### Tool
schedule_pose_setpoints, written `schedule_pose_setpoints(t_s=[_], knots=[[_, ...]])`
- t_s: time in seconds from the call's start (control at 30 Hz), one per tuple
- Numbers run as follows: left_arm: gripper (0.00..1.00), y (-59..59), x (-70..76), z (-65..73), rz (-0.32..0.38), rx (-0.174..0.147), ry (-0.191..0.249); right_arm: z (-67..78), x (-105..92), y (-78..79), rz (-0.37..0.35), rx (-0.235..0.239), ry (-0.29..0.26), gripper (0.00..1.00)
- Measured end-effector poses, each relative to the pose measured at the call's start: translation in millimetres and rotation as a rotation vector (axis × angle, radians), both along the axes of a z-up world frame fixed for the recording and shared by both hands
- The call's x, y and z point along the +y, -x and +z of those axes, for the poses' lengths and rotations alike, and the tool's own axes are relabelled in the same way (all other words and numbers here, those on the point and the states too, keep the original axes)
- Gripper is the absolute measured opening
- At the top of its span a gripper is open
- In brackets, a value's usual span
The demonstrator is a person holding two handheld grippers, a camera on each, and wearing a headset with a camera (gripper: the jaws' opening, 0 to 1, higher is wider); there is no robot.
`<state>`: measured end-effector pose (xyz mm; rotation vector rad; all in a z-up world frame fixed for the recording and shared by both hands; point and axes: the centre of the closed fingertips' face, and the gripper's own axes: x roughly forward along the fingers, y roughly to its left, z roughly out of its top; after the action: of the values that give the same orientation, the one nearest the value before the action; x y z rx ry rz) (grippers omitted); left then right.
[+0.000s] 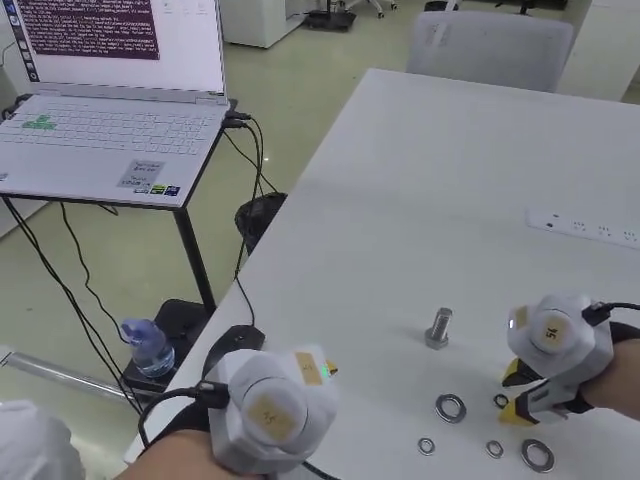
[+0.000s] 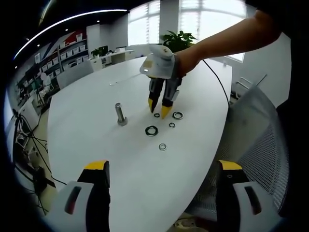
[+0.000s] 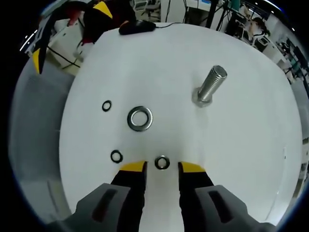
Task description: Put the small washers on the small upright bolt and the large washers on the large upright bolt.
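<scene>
small washer (image 3: 161, 162), between parted right tongs (image 3: 162, 167)

Bare counter (image 1: 450, 180) across the frame's centre and upper right gives you free passage; the upright bolt (image 1: 439, 328) blocks lower centre, flat washers (image 1: 450, 407) lie lower right, a power strip (image 1: 585, 228) at right edge.

The left tongs (image 2: 163, 166) have grey jaws capped with yellow tips. In the head view their body is a rounded white shell (image 1: 240, 385) with a yellow sticker (image 1: 270, 418) on its top, and a black cable (image 1: 175, 398) leaves it at 9 o'clock. The right tongs (image 3: 161, 166) look alike: grey jaws, yellow tips, a white shell with a printed yellow label, a black lead at its 2 o'clock and a black band (image 1: 598, 378) where the forearm meets it.
</scene>
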<state>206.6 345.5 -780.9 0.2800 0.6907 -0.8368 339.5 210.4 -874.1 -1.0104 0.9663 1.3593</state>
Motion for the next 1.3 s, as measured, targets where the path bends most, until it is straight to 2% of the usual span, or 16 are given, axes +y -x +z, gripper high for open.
schedule_pose_setpoints(t_s=[0.23,0.6,1.0,1.3], knots=[[0.9,-1.2,-1.1,2.6,-0.003,-0.007,0.008,-0.1,-1.1,-1.3,-0.006,-0.012,0.009,0.17],[0.89,1.6,0.9,1.7,-0.004,-0.001,0.005,-0.4,0.0,-2.5,-0.021,-0.017,0.041,0.16],[0.87,5.4,2.7,1.6,-0.006,-0.003,0.001,-1.3,0.7,-1.7,0.008,-0.022,0.041,0.15],[0.86,8.6,2.6,2.1,-0.01,-0.001,-0.004,-1.7,1.9,-2.3,0.003,-0.028,0.066,0.14]])
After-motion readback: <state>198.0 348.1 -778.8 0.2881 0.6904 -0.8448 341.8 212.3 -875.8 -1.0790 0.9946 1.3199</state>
